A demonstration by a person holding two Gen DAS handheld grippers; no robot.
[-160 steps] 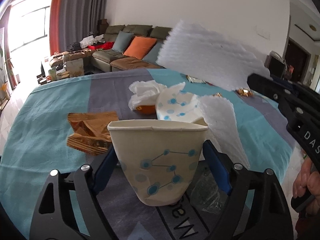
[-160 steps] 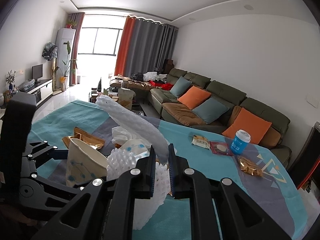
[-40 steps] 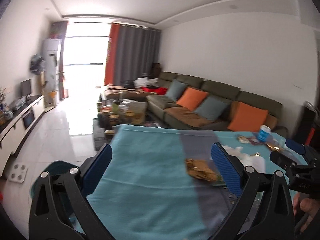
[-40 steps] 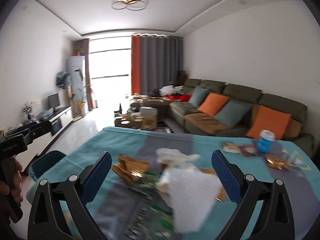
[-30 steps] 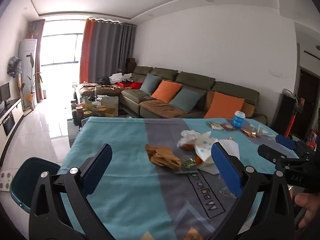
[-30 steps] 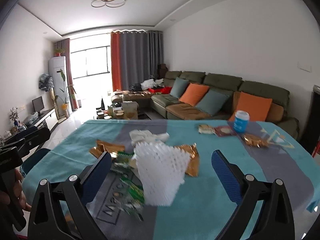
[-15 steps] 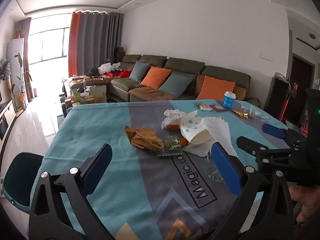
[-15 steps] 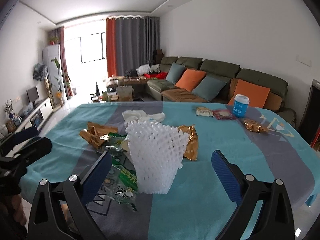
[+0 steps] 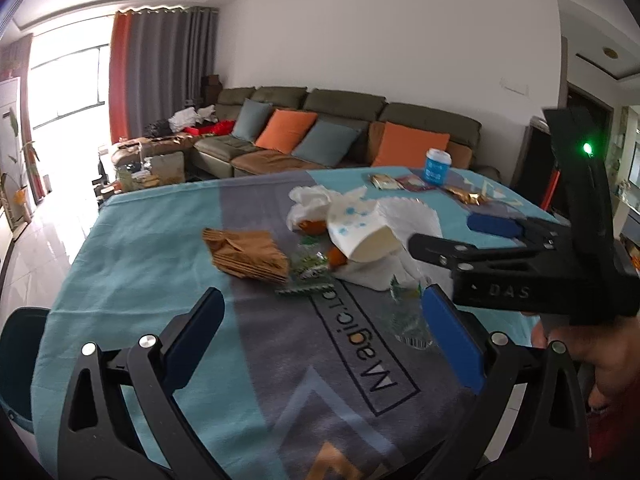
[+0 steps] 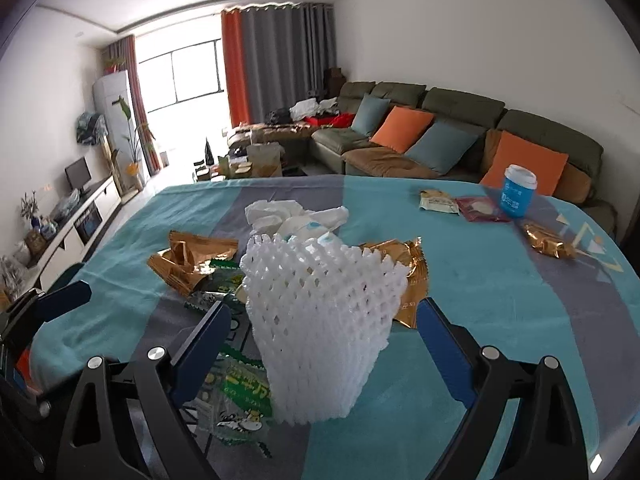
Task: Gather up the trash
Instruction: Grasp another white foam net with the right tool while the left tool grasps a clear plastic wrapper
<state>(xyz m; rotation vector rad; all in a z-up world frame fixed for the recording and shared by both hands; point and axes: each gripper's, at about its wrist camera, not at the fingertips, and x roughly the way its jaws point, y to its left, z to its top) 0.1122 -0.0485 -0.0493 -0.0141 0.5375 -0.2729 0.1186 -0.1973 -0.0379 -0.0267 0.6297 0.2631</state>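
Note:
A heap of trash lies mid-table: a white foam fruit net (image 10: 320, 328), a dotted paper cup (image 9: 360, 228) on its side, white tissue (image 9: 308, 200), a brown-gold wrapper (image 9: 248, 256) and green plastic wrappers (image 10: 236, 396). My right gripper (image 10: 322, 336) is open and empty, its jaws standing either side of the foam net, which rests on the table. My left gripper (image 9: 324, 332) is open and empty over the grey cloth, short of the heap. The right gripper also shows in the left wrist view (image 9: 492, 236).
The table carries a teal and grey cloth (image 9: 152, 240). A blue lidded cup (image 10: 518, 190), snack packets (image 10: 438, 202) and a gold wrapper (image 10: 548, 242) lie at the far right. A dark teal bin (image 9: 18, 356) stands at the table's left. A sofa (image 10: 420, 136) is behind.
Earlier the left gripper held the paper cup and the right gripper the foam net; both now lie on the table. Both grippers have closed in on the heap since half a second ago.

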